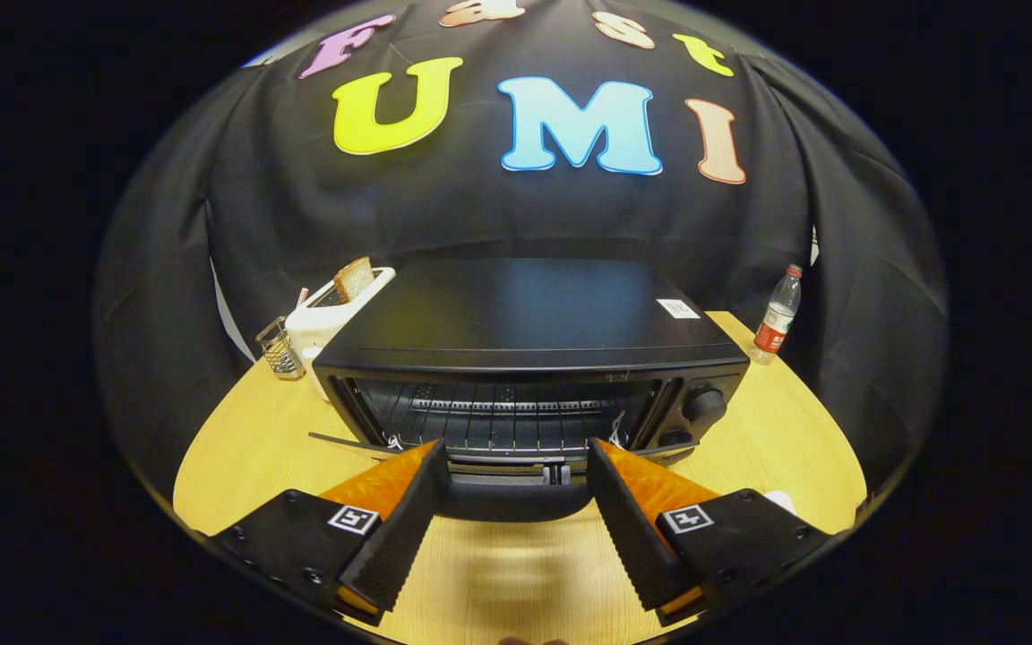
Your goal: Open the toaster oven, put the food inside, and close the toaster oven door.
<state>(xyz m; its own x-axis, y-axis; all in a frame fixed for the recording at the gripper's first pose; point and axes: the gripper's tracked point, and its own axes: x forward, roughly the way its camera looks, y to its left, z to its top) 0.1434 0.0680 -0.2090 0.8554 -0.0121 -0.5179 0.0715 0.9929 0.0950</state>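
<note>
My gripper (516, 466) is spread around the toaster oven door handle (516, 497); its fingers may slip off, letting the door drop onto the table (238, 448).

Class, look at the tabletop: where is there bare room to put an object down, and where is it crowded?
Bare wood lies on the table left of the toaster oven, and between it and the bottle. Crowded: the toaster and wire rack behind its left corner. The open tool flanks the lowered door.

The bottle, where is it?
In the gripper view the bottle stands on the table's far right corner, right of the toaster oven, well beyond the open claw.
</note>
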